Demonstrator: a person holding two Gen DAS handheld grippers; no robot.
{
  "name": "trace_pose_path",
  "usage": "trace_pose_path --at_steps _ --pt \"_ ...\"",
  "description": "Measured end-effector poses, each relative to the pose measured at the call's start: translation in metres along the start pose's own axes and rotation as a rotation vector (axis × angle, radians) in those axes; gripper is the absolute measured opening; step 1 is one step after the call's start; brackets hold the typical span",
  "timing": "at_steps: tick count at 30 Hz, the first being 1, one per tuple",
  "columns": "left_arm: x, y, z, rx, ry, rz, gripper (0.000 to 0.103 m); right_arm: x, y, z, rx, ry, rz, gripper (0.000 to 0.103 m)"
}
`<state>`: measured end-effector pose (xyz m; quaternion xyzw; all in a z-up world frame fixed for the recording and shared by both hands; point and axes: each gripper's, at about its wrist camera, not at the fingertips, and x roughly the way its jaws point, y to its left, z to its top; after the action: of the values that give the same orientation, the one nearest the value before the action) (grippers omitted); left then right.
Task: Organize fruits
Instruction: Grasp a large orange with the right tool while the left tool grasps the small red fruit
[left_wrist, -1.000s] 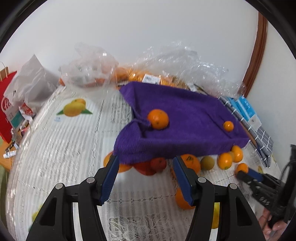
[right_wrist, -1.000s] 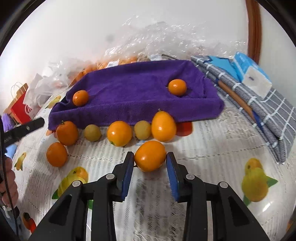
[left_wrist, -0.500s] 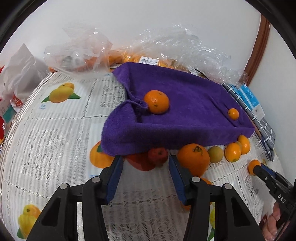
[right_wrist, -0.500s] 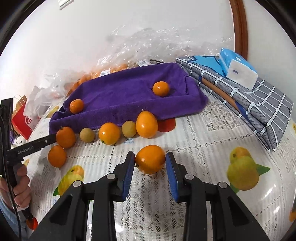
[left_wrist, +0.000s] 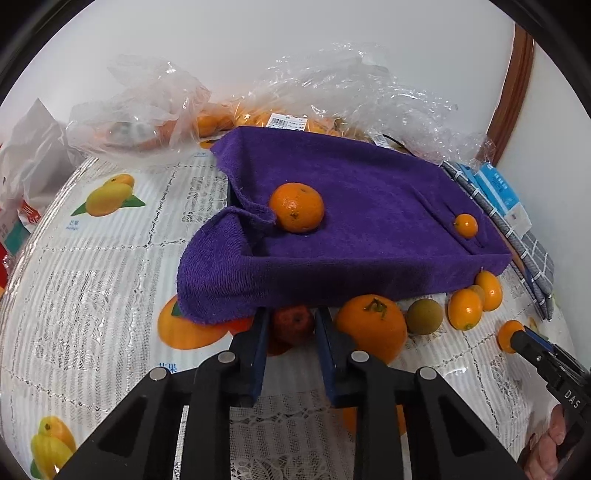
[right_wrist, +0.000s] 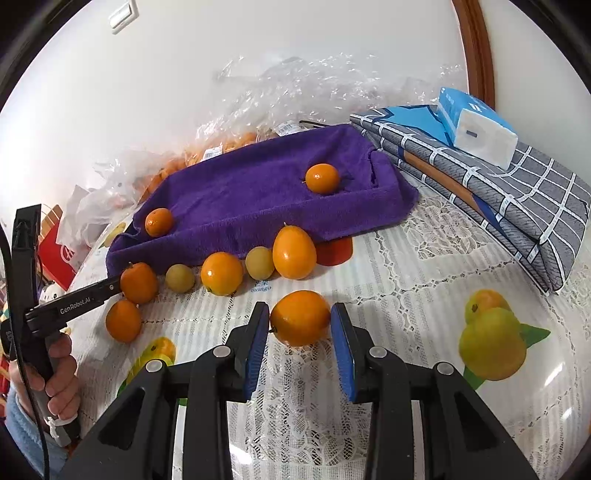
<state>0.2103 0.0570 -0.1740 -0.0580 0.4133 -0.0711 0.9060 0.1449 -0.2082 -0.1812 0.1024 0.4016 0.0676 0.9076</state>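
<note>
In the left wrist view, the left hand-held gripper (left_wrist: 289, 325) was clamped on a small dark red fruit (left_wrist: 293, 324), both blue pads pressed to its sides, right at the front edge of the purple towel (left_wrist: 369, 206). The towel was draped over a raised tray-like form on the surface (left_wrist: 92, 280), which carried a lace-patterned cloth printed with fruit. Just beside the red fruit sat a large orange with a green stem (left_wrist: 371, 330), then a greenish-brown round fruit (left_wrist: 424, 316) and two small oval oranges (left_wrist: 466, 308) in a row along the towel's front. On the towel lay a mandarin (left_wrist: 296, 207) near its folded corner and a tiny orange (left_wrist: 465, 225) near the far right edge. Clear plastic bags (left_wrist: 147, 107) holding more oranges stood behind the towel against the wall. At the lower right, the right hand-held gripper (left_wrist: 515, 338) showed with an orange at its tip.

In the right wrist view, the right hand-held gripper (right_wrist: 300, 321) held a round orange (right_wrist: 300, 317) between its blue pads, above the lace cloth and well in front of the row of fruit. The left hand-held gripper's black arm (right_wrist: 74, 299) reached in from the left edge, gripped by a hand (right_wrist: 55, 373). Folded grey checked cloth (right_wrist: 498, 192) with a tissue pack (right_wrist: 476, 125) on it lay to the right of the towel.
</note>
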Motion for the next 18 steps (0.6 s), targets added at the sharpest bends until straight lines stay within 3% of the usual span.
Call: trace_pose_path --at_steps 8,15,18 --pt "-0.017 0.013 -0.005 -0.066 -0.088 -0.065 0.024 -0.004 -0.006 0.000 0.027 -0.022 0.002 0.033" --pt "-0.029 0.014 -0.007 -0.086 -0.150 -0.072 0.024 -0.002 0.000 0.000 0.000 -0.010 -0.011 0.033" --pt "-0.031 0.014 -0.007 -0.084 -0.155 -0.072 0.024 0.007 0.002 0.000 -0.015 0.048 -0.010 0.036"
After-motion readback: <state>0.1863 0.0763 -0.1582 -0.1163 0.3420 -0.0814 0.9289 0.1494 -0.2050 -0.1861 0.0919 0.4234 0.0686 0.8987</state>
